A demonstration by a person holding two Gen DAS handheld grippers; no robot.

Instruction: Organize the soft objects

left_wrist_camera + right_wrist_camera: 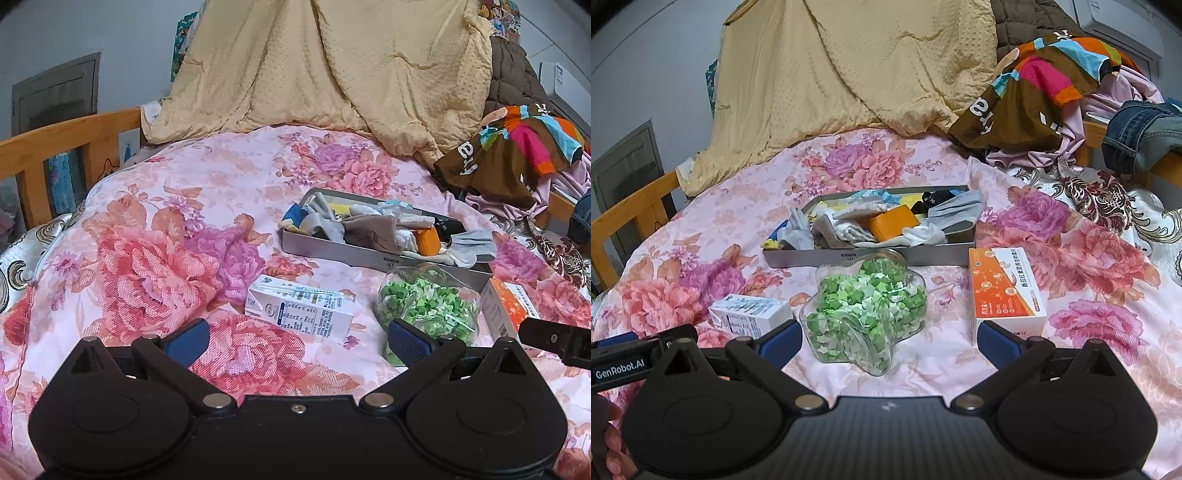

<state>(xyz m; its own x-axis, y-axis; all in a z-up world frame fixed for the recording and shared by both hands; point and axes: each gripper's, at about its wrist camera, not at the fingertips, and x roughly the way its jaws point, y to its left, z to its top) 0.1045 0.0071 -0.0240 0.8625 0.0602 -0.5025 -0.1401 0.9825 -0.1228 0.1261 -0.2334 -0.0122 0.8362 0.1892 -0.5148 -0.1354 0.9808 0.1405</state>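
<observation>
A shallow metal tray (354, 254) (820, 258) lies on the floral bedspread, heaped with socks (327, 221) (955, 210) and a small orange box (428, 240) (894, 221). In front of it lie a white milk carton (299, 312) (750, 312), a clear star-shaped jar of green paper stars (424, 302) (864, 314) and an orange-and-white medicine box (506, 306) (1008, 288). My left gripper (297, 341) is open and empty, just short of the carton. My right gripper (888, 341) is open and empty, its fingers flanking the near end of the jar.
A yellow quilt (332, 70) (849, 66) is heaped at the back. A brown multicoloured garment (509, 147) (1034, 85), pink cloth and jeans (1145, 133) pile up at the right. A wooden bed rail (55, 147) runs along the left. A hand (609, 443) shows at the lower left.
</observation>
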